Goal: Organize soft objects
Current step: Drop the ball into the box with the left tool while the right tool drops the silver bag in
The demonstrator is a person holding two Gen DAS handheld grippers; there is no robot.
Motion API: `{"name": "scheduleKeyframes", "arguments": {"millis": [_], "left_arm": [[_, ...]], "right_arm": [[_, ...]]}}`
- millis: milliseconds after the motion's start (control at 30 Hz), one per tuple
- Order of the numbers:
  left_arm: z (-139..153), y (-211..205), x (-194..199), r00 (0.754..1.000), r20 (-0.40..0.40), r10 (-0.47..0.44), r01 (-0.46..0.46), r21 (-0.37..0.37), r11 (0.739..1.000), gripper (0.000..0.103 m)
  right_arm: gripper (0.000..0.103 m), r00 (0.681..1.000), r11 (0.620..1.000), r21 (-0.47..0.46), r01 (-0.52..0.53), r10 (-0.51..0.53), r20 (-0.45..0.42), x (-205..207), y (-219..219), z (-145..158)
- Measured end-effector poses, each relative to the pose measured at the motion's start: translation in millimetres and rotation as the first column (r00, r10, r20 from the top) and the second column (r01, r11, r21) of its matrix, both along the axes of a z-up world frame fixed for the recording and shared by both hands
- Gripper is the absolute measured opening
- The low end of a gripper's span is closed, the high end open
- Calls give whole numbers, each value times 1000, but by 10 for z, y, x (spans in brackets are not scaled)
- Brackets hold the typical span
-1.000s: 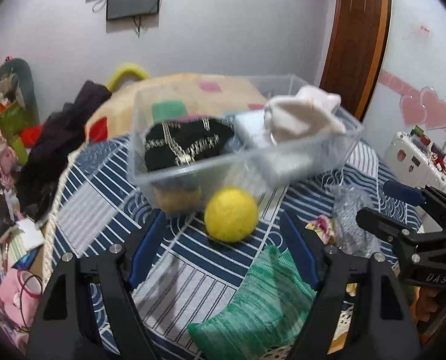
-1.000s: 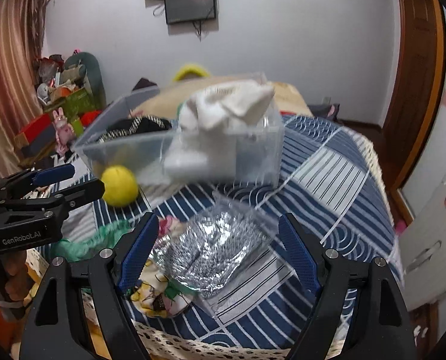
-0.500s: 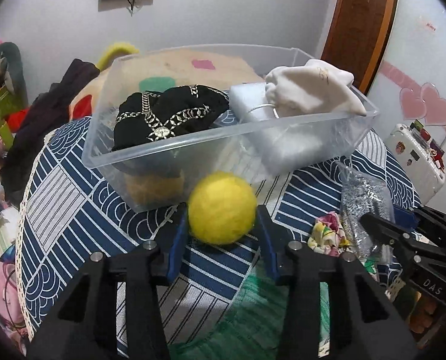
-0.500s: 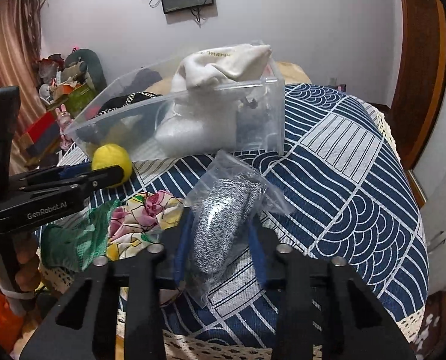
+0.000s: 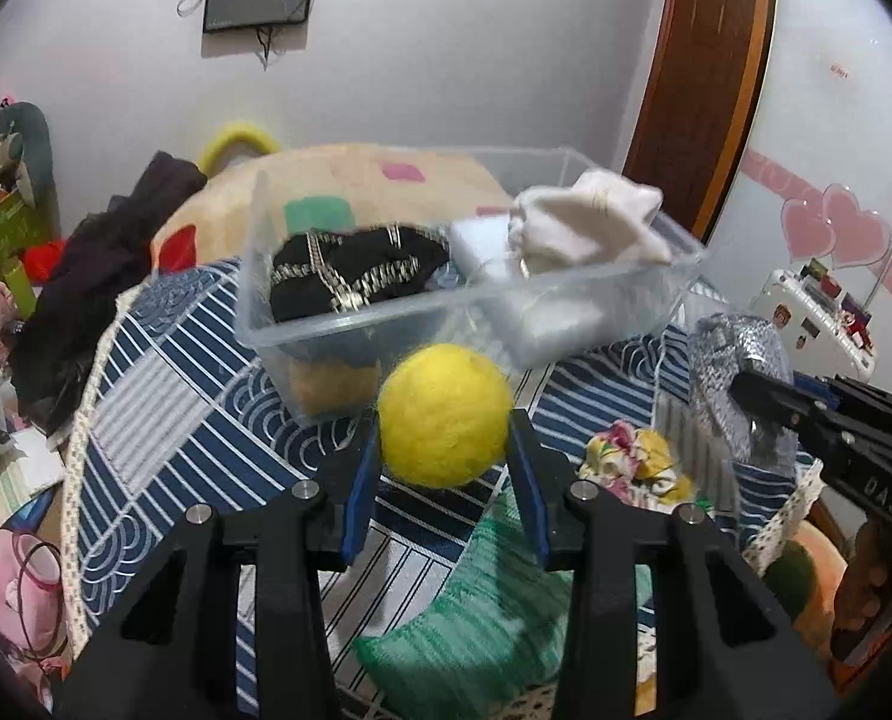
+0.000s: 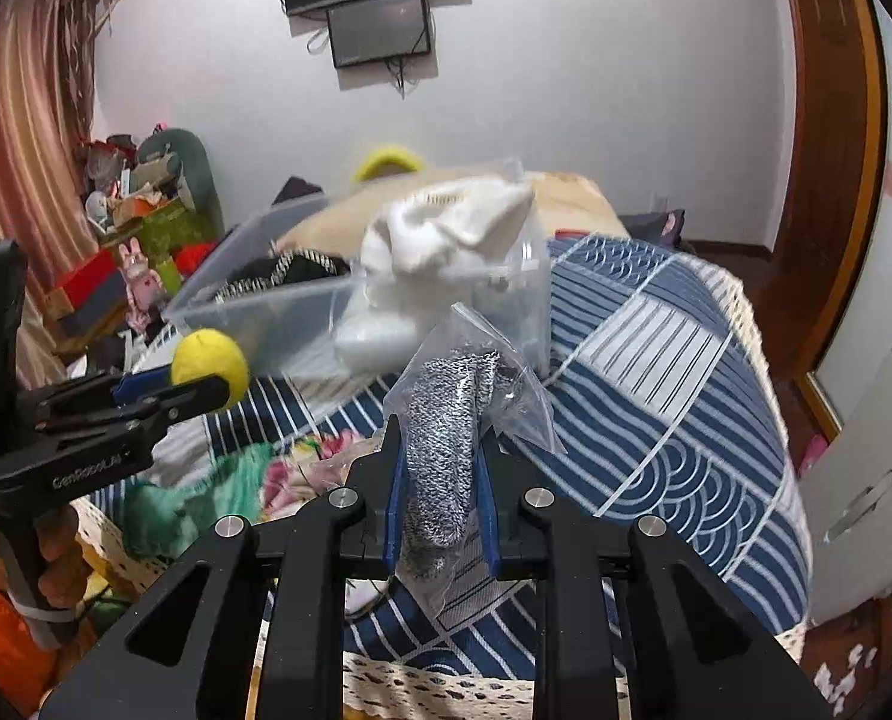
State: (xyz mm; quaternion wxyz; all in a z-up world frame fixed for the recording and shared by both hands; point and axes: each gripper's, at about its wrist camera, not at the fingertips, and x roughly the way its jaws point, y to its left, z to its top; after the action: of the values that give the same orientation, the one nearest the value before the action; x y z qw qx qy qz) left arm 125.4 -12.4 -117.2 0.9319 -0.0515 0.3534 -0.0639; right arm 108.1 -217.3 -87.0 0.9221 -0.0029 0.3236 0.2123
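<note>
My left gripper (image 5: 444, 468) is shut on a fuzzy yellow ball (image 5: 444, 414) and holds it above the bed, just in front of a clear plastic bin (image 5: 655, 282). The bin holds a black patterned cloth (image 5: 350, 276) and a white cloth (image 5: 589, 228). My right gripper (image 6: 440, 480) is shut on a clear bag with a black-and-white knit item (image 6: 446, 438), lifted off the bed. The ball also shows in the right wrist view (image 6: 209, 366), and the bag in the left wrist view (image 5: 739, 372).
A green knit cloth (image 5: 481, 630) and a floral cloth (image 5: 631, 462) lie on the blue striped bedspread (image 5: 164, 396) near its front edge. Clutter is piled left of the bed (image 6: 140, 228). A wooden door (image 5: 703, 78) stands at the right.
Both grippers closed from open: the left on the yellow ball, the right on the bagged knit. Both items have since risen off the bedspread.
</note>
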Motion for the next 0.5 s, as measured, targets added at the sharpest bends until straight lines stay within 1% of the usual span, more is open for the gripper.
{"name": "scheduleKeyframes", "arguments": {"millis": [267, 367, 500], "left_arm": [[344, 111, -139, 995, 94, 23, -21, -18, 1000, 41], [472, 158, -162, 991, 127, 34, -32, -18, 999, 41], [633, 210, -142, 985, 167, 42, -42, -6, 999, 41]], "right_arm": [[18, 993, 1000, 0, -14, 14, 114, 39, 115, 369], [18, 988, 1000, -8, -27, 28, 149, 85, 208, 456], [18, 984, 999, -21, -42, 45, 175, 175, 340, 531]]}}
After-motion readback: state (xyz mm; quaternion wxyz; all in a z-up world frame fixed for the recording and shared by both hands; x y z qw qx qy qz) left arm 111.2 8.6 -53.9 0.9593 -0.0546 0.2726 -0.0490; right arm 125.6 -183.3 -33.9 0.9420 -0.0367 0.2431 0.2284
